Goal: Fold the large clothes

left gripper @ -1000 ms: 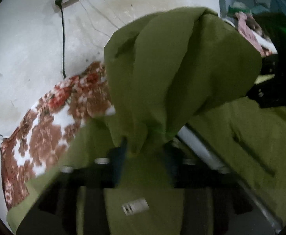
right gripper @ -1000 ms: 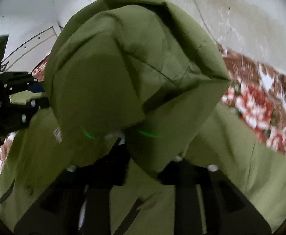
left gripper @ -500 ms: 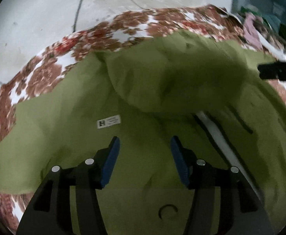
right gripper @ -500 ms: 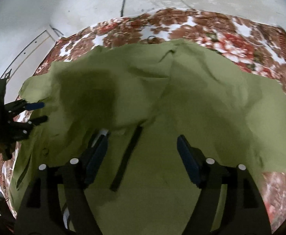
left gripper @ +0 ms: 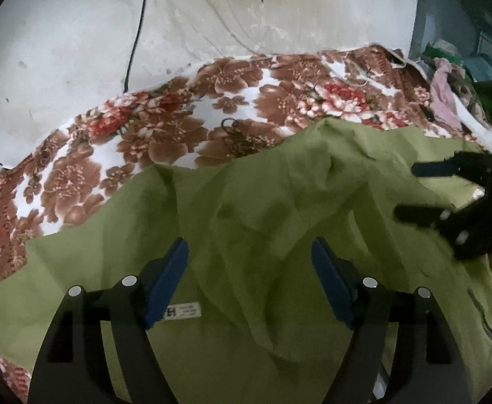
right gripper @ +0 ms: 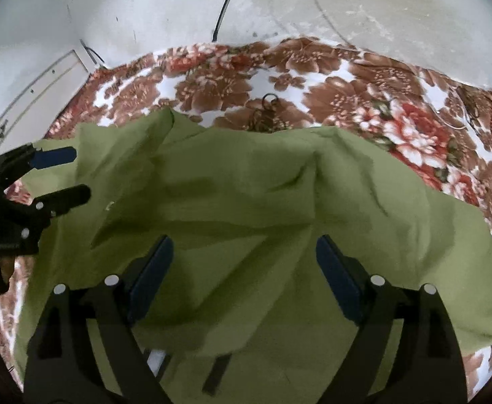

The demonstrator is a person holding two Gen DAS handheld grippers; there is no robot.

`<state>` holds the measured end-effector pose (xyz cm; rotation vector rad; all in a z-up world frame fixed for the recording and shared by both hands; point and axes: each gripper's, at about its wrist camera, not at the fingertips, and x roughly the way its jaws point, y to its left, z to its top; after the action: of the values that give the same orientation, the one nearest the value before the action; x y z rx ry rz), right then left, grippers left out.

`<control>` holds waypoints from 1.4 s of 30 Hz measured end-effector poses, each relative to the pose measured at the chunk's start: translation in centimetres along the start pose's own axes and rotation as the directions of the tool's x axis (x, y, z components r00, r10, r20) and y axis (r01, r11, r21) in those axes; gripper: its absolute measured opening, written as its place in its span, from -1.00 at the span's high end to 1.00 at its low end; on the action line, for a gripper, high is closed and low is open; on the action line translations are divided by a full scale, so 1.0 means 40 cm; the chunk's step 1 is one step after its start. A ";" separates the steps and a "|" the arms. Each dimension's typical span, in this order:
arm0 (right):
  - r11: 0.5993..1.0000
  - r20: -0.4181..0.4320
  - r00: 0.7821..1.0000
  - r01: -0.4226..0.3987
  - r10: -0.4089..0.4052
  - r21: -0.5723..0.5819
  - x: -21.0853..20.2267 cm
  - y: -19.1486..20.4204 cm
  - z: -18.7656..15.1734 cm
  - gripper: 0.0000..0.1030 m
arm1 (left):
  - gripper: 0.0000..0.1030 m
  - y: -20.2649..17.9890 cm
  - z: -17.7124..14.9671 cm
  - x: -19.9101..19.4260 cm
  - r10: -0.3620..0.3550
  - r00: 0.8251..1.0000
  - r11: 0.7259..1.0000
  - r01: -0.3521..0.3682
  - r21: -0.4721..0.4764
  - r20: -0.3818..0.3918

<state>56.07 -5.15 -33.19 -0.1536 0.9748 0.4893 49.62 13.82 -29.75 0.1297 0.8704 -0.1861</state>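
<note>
Olive-green fabric: one large garment lies spread over a floral blanket of brown and red blooms on white, which covers the surface against a stained pale wall. The garment's far edge is folded back toward the near side, leaving a rumpled, creased double layer across the middle. A white label shows on the cloth beside the left gripper's near finger. The left gripper hovers over the garment, jaws spread wide, blue pads bare, nothing between them. The right gripper is likewise spread wide and holds nothing, poised above the folded layer. Each gripper appears at the edge of the other's view, side by side over the cloth. A black cable hangs down the wall.
</note>
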 end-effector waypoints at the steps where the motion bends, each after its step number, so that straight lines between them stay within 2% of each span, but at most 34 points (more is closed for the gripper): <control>1: 1.000 -0.011 1.000 0.002 -0.002 0.004 0.024 0.004 -0.006 -0.67 | -0.59 -0.001 -0.005 0.022 0.003 1.000 1.000 -0.003 -0.008 -0.006; 4: 1.000 -0.038 0.999 0.022 -0.022 0.015 0.092 0.007 -0.028 -0.78 | -0.65 -0.002 -0.033 0.086 0.015 1.000 0.999 -0.016 -0.038 -0.023; 9: 0.998 -0.084 0.995 0.054 -0.052 0.022 0.176 0.002 -0.073 -0.79 | -0.65 0.006 -0.091 0.179 0.009 0.997 0.998 -0.014 -0.066 -0.080; 13: 0.997 -0.117 0.990 0.074 -0.078 -0.033 0.226 -0.018 -0.111 -0.79 | -0.65 0.017 -0.138 0.232 0.032 0.992 0.998 -0.038 -0.044 -0.119; 15: 0.997 -0.142 0.987 0.070 -0.072 -0.017 0.249 -0.042 -0.133 -0.80 | -0.75 0.024 -0.153 0.252 0.066 0.989 0.997 -0.070 -0.024 -0.129; 17: 0.998 -0.136 0.989 0.059 -0.060 -0.014 0.253 -0.060 -0.146 -0.82 | -0.78 0.030 -0.161 0.265 0.079 0.987 0.997 -0.081 -0.010 -0.143; 20: 0.996 -0.133 0.987 0.081 -0.085 -0.035 0.241 -0.061 -0.141 -0.82 | -0.82 0.033 -0.155 0.263 0.092 0.984 0.996 -0.090 0.017 -0.151; 24: 0.996 -0.121 0.989 0.090 -0.090 -0.006 0.191 -0.061 -0.118 -0.82 | -0.80 0.038 -0.125 0.220 0.106 0.983 0.994 -0.103 0.026 -0.149; 30: 0.997 -0.033 0.997 0.070 -0.069 0.017 0.048 -0.024 -0.081 -0.84 | -0.80 0.027 -0.078 0.083 0.085 0.992 0.996 -0.087 -0.020 -0.090; 37: 0.999 0.026 0.999 0.043 -0.044 0.009 -0.089 0.034 -0.059 -0.84 | -0.80 -0.019 -0.079 -0.047 0.099 0.994 0.995 -0.100 -0.022 -0.047; 42: 0.999 0.055 0.998 0.040 -0.041 0.006 -0.181 0.072 -0.067 -0.84 | -0.82 -0.035 -0.096 -0.159 0.108 0.994 0.992 -0.108 -0.066 -0.011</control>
<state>49.37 -5.90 -28.45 -0.1549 0.9175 0.4519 42.47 13.85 -27.36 0.1147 0.8734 -0.0555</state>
